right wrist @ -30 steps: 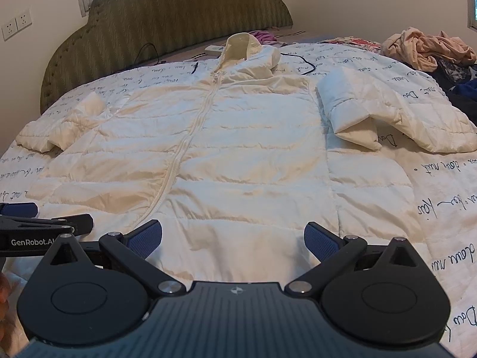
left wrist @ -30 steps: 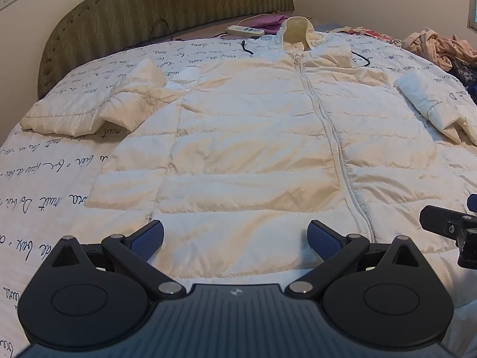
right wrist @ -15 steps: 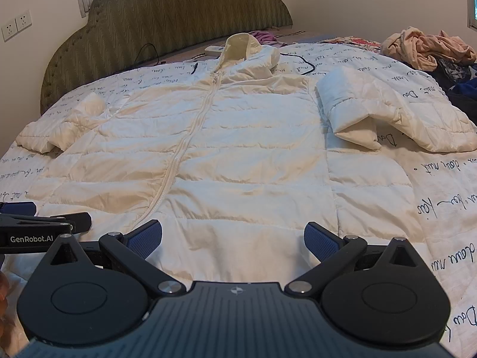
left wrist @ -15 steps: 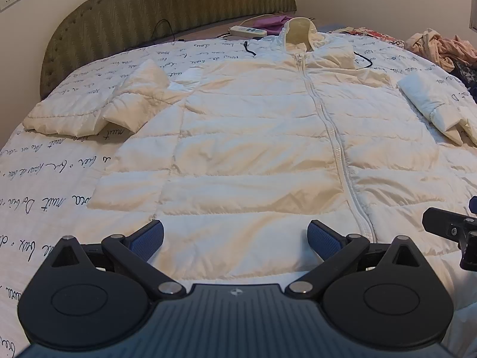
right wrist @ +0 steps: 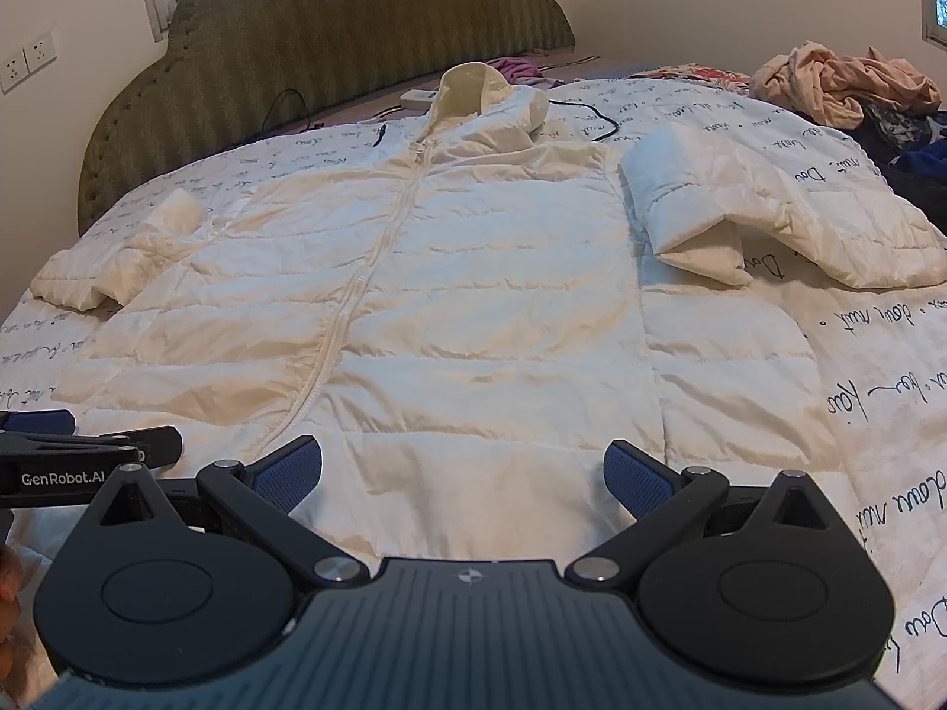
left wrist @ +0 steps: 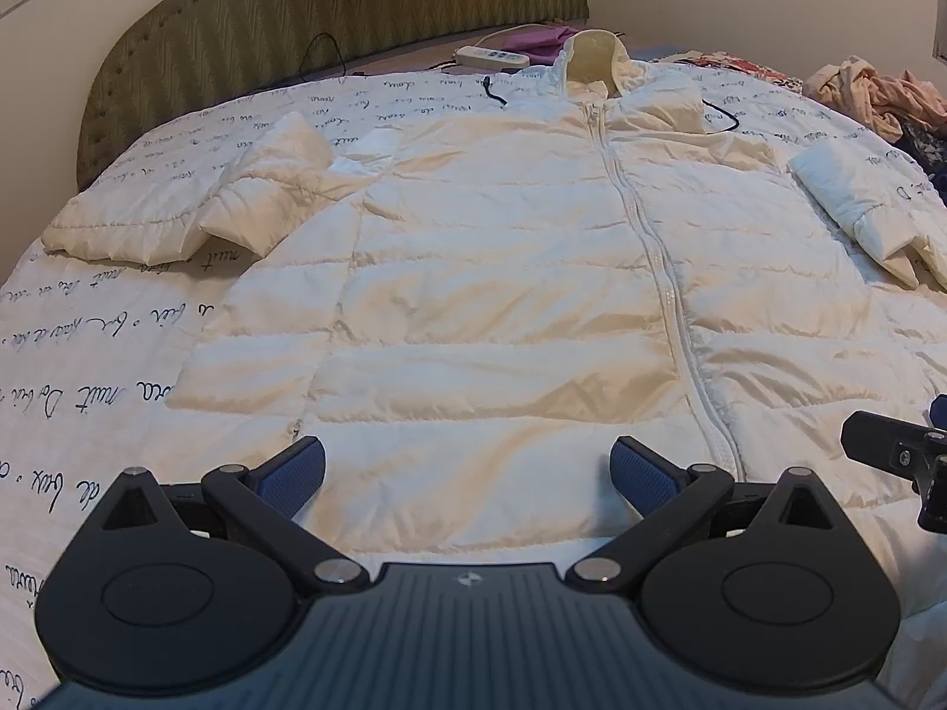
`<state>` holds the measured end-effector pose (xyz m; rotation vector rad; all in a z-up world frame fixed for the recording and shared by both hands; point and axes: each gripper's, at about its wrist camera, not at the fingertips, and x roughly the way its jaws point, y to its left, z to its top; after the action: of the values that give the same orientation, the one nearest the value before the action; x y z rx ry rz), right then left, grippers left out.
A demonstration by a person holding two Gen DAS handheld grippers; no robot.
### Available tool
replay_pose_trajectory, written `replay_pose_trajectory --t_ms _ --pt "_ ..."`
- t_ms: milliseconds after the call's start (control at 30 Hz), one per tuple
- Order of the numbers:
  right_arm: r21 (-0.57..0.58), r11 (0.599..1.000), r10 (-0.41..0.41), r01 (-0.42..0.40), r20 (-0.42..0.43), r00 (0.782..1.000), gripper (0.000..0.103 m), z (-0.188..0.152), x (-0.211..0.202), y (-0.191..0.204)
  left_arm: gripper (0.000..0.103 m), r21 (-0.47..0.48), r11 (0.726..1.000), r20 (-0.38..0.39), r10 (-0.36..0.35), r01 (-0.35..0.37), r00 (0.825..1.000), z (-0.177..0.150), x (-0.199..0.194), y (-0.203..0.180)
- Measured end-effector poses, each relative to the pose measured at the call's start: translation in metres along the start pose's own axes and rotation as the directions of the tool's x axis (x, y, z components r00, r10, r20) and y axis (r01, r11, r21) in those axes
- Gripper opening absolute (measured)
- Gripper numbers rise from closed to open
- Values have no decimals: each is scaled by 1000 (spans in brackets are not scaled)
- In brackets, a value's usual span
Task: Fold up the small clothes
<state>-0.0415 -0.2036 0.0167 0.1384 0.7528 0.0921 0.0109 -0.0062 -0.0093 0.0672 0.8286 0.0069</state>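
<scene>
A cream quilted hooded jacket [left wrist: 503, 296] [right wrist: 473, 307] lies flat on the bed, front up and zipped, hood toward the headboard. Its left sleeve [left wrist: 189, 207] is bent beside the body, and its right sleeve [right wrist: 769, 213] is bent the same way on the other side. My left gripper [left wrist: 467, 473] hovers open over the hem, left of the zip, with nothing between its blue pads. Over the hem right of the zip, my right gripper [right wrist: 461, 470] is open and empty too. Each gripper shows at the edge of the other's view.
The bed has a white cover with black script [left wrist: 89, 402] and a green padded headboard [left wrist: 331, 6]. A white power strip [left wrist: 491, 56] and black cable [right wrist: 592, 118] lie near the hood. A pile of pink and dark clothes [right wrist: 846, 89] sits at the far right.
Both grippers have drifted slightly back and up from the jacket, so a little more of the bed shows. The jacket has not moved.
</scene>
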Motion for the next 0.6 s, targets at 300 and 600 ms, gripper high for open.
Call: replay_pose_trajectory --t_ms 300,600 --pt "14 1000 -1 1 -5 1000 103 -3 4 -6 103 1 1000 -8 -4 4 1000 0 4 -4" --pt "11 1000 15 -15 14 1000 103 -3 3 -11 103 12 1000 -15 0 0 1000 1 6 -10"
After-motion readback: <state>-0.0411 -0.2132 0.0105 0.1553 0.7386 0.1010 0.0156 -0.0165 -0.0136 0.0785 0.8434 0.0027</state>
